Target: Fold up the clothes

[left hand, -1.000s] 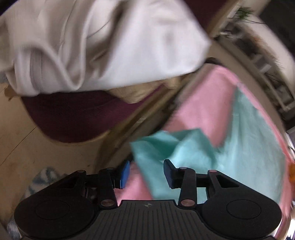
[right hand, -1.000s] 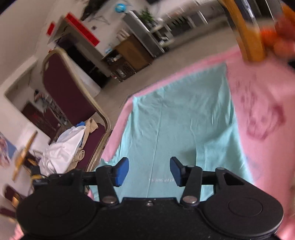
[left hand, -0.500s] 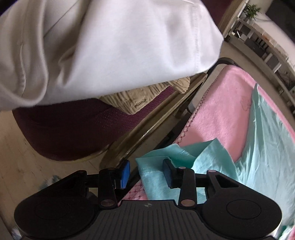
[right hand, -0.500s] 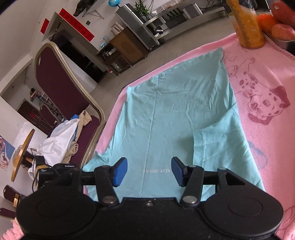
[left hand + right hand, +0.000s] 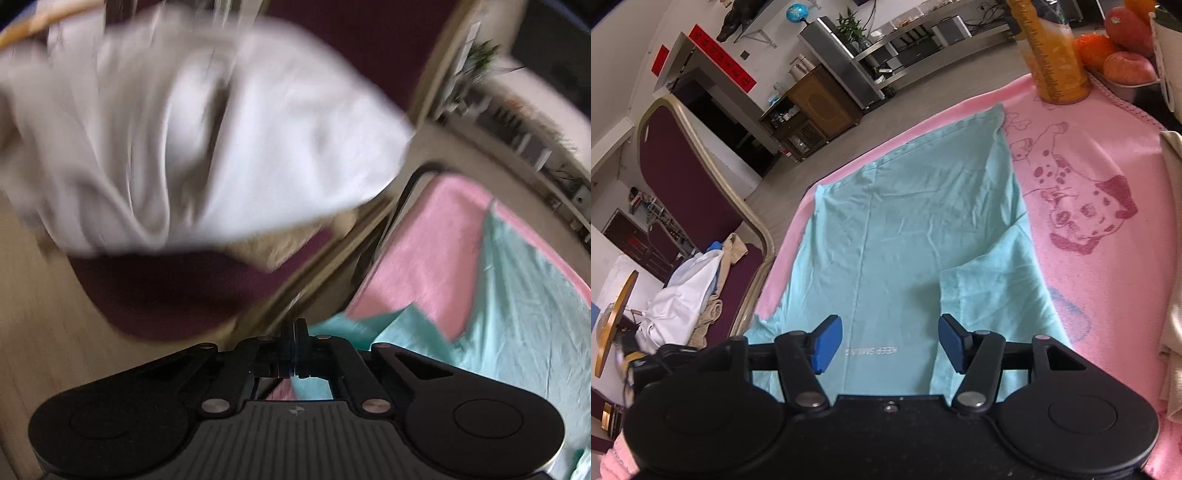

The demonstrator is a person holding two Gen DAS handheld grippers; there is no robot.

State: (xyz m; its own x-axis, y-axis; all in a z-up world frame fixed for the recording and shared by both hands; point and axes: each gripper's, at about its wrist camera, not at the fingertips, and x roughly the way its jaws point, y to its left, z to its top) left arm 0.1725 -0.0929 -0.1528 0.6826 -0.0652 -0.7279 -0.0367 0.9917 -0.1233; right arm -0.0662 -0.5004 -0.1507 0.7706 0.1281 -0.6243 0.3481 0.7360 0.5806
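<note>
A pink blanket [image 5: 1108,155] with a spotted dog print covers the counter, and the teal garment [image 5: 908,229] lies spread flat across its left half. The left gripper [image 5: 294,334] has its fingers pinched together on the garment's corner at the counter's left edge. The right gripper [image 5: 890,341] hovers with fingers apart, having just widened, nothing between them. A maroon chair [image 5: 679,173] heaped with white clothes [image 5: 207,147] stands beside the counter; an orange bottle [image 5: 1052,55] and fruit [image 5: 1126,48] sit at the far right corner.

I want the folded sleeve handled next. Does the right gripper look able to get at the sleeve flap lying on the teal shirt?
Probably yes. The right gripper is open just above the teal shirt, and the sleeve flap lies ahead of its right finger with nothing between them.
</note>
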